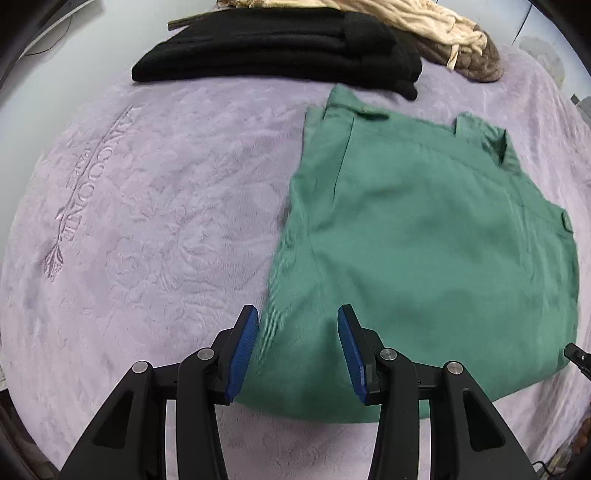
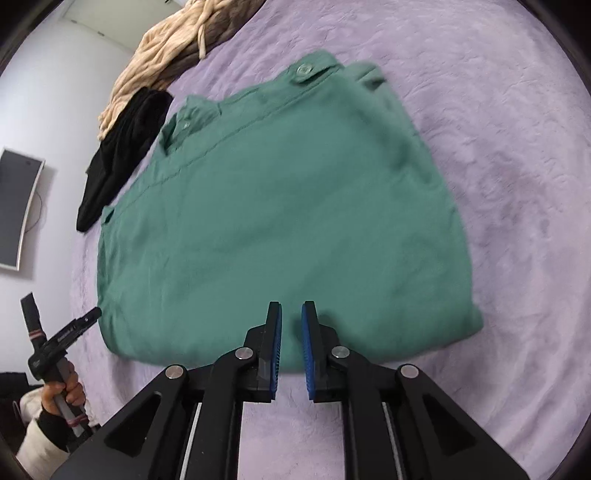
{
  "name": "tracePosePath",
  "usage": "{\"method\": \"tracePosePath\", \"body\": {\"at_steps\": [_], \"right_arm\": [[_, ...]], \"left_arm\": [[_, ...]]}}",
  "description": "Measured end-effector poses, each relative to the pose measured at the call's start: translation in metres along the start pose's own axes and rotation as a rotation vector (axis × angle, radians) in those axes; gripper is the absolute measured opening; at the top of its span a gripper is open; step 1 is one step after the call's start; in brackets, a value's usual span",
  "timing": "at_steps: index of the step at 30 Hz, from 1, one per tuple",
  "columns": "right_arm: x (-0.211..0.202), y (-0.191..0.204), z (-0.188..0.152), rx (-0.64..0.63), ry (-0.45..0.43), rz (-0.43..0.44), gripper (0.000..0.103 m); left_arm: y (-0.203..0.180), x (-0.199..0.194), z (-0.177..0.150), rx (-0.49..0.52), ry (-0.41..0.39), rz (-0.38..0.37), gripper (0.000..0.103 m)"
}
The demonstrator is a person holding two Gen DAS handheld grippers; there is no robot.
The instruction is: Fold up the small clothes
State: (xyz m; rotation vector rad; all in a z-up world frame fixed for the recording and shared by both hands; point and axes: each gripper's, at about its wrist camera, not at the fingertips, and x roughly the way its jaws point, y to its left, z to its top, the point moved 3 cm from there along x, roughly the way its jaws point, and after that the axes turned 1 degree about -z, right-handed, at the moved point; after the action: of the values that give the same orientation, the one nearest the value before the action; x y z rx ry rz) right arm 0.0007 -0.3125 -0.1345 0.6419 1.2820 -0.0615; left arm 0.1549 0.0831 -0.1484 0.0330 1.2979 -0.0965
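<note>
In the left wrist view the left gripper (image 1: 297, 350) sits at 6 o'clock, its blue-padded fingers (image 1: 242, 350) spread apart with nothing pinched between them; they hang over the near left corner of the green garment (image 1: 424, 251) with no pad pressing the cloth. The garment lies folded flat on the lilac blanket (image 1: 147, 221), filling the frame from the centre out to 3 o'clock. A buttoned tab (image 1: 565, 221) shows on its right edge at 3 o'clock. At 4 o'clock, just off the garment's near right corner, a black tip of the right gripper (image 1: 576, 356) pokes in. An embroidered logo (image 1: 74, 192) marks the blanket at 9 o'clock. Farther off, at 12 o'clock, a folded black garment (image 1: 277, 51) lies just beyond the green one, and a cream and brown bundle (image 1: 424, 29) lies past it toward 1 o'clock.

In the right wrist view the right gripper (image 2: 291, 350) sits at 6 o'clock with its fingers (image 2: 308, 350) drawn close together, a narrow slit left between the pads and no cloth caught in it; they hover over the green garment's near edge. At 8 o'clock a hand (image 2: 68, 387) grips the handle of the left gripper, whose tip points toward the garment's near left corner. A wall screen (image 2: 16, 210) hangs at 9 o'clock.
</note>
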Motion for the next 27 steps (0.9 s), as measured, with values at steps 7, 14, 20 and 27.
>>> {"method": "tracePosePath", "body": {"at_steps": [7,14,20,27], "right_arm": [[-0.005,-0.056,0.014,0.213,-0.03,-0.036,0.014],[-0.039,-0.063,-0.009,0.238,-0.059,-0.006,0.056],[-0.037,-0.029,-0.044,0.195,-0.014,0.05,0.059],[-0.032,0.007,-0.08,0.137,0.036,0.081,0.071]], "left_arm": [[0.017,0.017,-0.014,-0.079,0.065,0.015,0.064],[-0.002,-0.002,-0.033,0.006,0.088,0.041,0.064],[-0.04,-0.015,-0.068,0.088,0.132,-0.004,0.064],[-0.074,-0.032,-0.107,0.149,0.167,-0.05,0.064]]}}
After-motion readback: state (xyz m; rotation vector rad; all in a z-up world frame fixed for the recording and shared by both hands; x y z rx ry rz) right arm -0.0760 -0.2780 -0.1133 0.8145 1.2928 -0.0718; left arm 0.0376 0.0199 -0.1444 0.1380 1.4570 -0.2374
